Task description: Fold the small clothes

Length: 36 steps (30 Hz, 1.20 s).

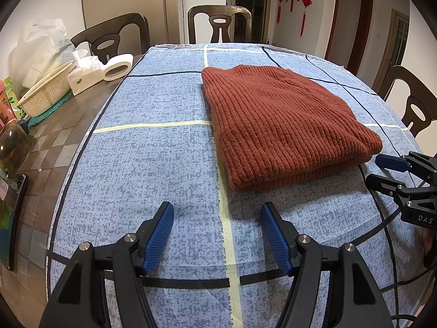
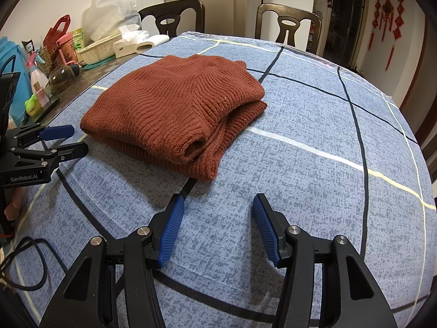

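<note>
A rust-red ribbed knit sweater [image 1: 284,125] lies folded in a thick rectangle on the blue checked tablecloth [image 1: 164,164]. It also shows in the right wrist view [image 2: 174,109], its layered folded edges facing the camera. My left gripper [image 1: 217,209] is open and empty, hovering above the cloth just in front of the sweater's near edge. My right gripper [image 2: 217,201] is open and empty, a little short of the sweater's near corner. Each gripper shows in the other's view, the right [image 1: 377,168] and the left [image 2: 77,138], both open.
At the table's left side stand a white basket [image 1: 45,91], a tissue box [image 1: 84,75], a paper roll [image 1: 117,67], a plastic bag [image 2: 112,13] and bottles [image 2: 38,79]. Dark chairs [image 1: 220,23] ring the far and right sides. A black cable [image 2: 30,262] lies on the cloth.
</note>
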Available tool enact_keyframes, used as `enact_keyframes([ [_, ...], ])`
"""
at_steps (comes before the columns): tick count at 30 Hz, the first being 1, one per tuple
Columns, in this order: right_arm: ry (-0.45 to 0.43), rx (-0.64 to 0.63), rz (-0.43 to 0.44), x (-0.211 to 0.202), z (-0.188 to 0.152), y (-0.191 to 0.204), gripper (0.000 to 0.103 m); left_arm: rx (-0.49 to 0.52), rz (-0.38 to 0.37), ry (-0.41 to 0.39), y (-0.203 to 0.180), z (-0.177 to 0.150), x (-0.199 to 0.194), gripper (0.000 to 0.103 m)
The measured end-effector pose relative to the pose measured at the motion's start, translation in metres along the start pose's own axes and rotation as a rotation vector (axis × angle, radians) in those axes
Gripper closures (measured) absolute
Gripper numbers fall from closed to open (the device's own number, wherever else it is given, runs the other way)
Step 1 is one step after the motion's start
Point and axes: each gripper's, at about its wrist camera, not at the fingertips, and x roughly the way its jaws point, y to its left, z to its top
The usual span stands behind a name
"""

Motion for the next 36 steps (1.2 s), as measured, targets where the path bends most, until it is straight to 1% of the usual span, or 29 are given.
enact_keyframes([
  [8,0.000,0.000,0.001,-0.0001,-0.0001,0.0000,0.049,0.000,0.000,0.000,-0.0004,0.0001,0.0000,0.032],
  [36,0.000,0.001,0.001,-0.0001,0.0000,0.0000,0.049,0.001,0.000,0.000,-0.0007,0.0001,0.0000,0.032],
])
